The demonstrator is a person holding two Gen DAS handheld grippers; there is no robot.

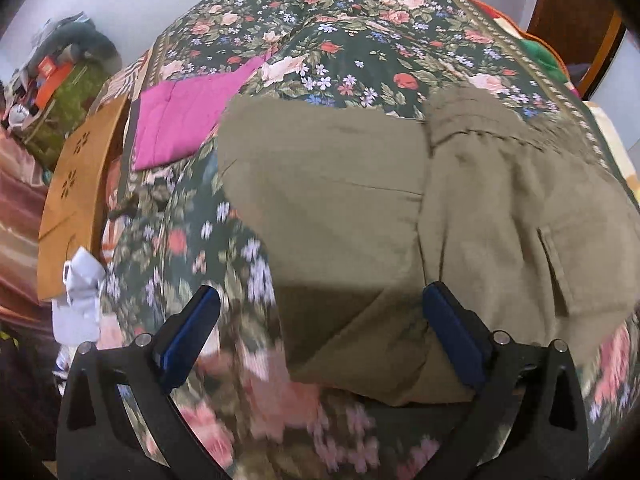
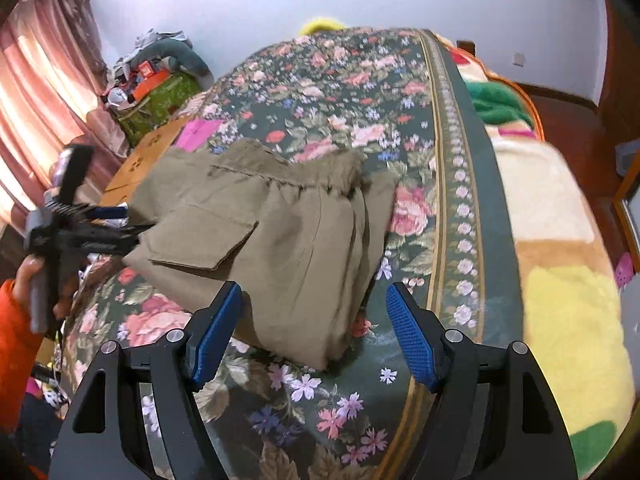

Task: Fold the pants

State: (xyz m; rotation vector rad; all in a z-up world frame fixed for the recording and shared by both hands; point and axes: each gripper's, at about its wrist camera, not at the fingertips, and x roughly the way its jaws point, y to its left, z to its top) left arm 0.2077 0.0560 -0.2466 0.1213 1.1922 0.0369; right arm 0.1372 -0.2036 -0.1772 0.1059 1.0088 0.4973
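Olive-khaki pants (image 1: 360, 200) lie folded in a bundle on the floral bedspread (image 1: 224, 240). They also show in the right wrist view (image 2: 280, 232), with a flap pocket facing up. My left gripper (image 1: 320, 320) is open just above the bundle's near corner, holding nothing. It shows from the side in the right wrist view (image 2: 116, 224) at the bundle's left edge. My right gripper (image 2: 314, 320) is open at the bundle's near end, empty.
A pink cloth (image 1: 180, 120) and a brown cardboard box (image 1: 80, 200) lie at the bed's left side. A cluttered green-covered stand (image 2: 160, 96) is by the pink curtains (image 2: 36, 92). A bright fleece blanket (image 2: 560, 280) covers the bed's right side.
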